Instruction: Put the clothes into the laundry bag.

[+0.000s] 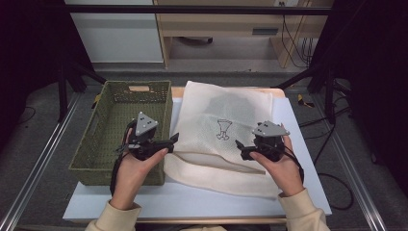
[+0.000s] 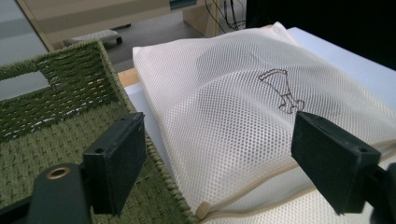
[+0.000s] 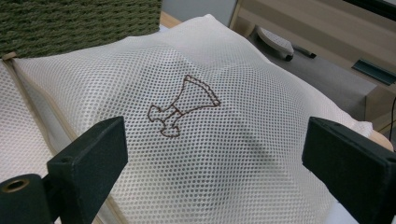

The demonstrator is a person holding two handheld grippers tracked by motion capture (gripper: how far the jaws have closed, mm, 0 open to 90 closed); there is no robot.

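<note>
Lying flat on the white bench (image 1: pixel 298 187), the cream mesh laundry bag with a brown embroidered emblem (image 1: pixel 226 130) rests just beside the green woven basket (image 1: pixel 108 144) and is held by neither tool, so its transfer to the basket is judged as not yet begun. The left gripper (image 1: pixel 172 140) hovers over the basket's right rim and the right gripper (image 1: pixel 239 146) over the bag's near right part, each with jaws standing wide and nothing between them. Count: one bag with some dark content dimly visible inside, one empty basket, two grippers.
</note>
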